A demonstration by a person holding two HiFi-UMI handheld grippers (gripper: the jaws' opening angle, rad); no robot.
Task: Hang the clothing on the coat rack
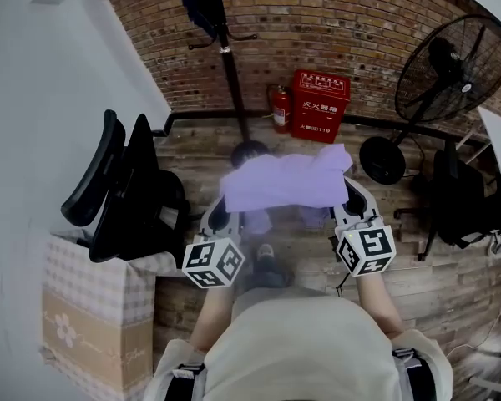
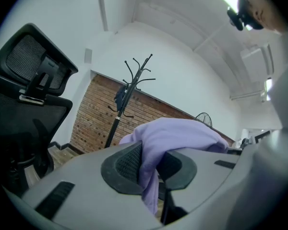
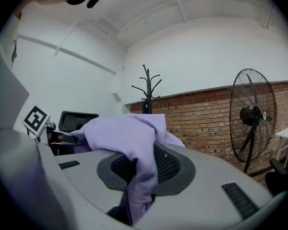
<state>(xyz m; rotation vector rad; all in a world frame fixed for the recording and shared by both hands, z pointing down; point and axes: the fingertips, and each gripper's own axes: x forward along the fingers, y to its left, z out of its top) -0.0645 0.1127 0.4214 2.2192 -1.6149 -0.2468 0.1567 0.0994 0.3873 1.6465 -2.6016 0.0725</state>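
Note:
A lilac garment (image 1: pixel 285 182) hangs stretched between my two grippers at waist height in the head view. My left gripper (image 1: pixel 225 210) is shut on its left edge; the cloth (image 2: pixel 156 157) is pinched between the black pads. My right gripper (image 1: pixel 344 200) is shut on the right edge, where the fabric (image 3: pixel 141 169) drapes over the pads. The black coat rack (image 1: pixel 227 53) stands ahead against the brick wall, with a dark item hanging near its top. It shows as a pole with hooks (image 2: pixel 129 87) in the left gripper view and further off (image 3: pixel 147 92) in the right gripper view.
Two black office chairs (image 1: pixel 121 186) stand at the left, above a checked box (image 1: pixel 88 307). A red fire-equipment box (image 1: pixel 321 105) and extinguisher (image 1: pixel 280 109) sit by the wall. A large floor fan (image 1: pixel 451 69) and a dark chair (image 1: pixel 463 203) are at the right.

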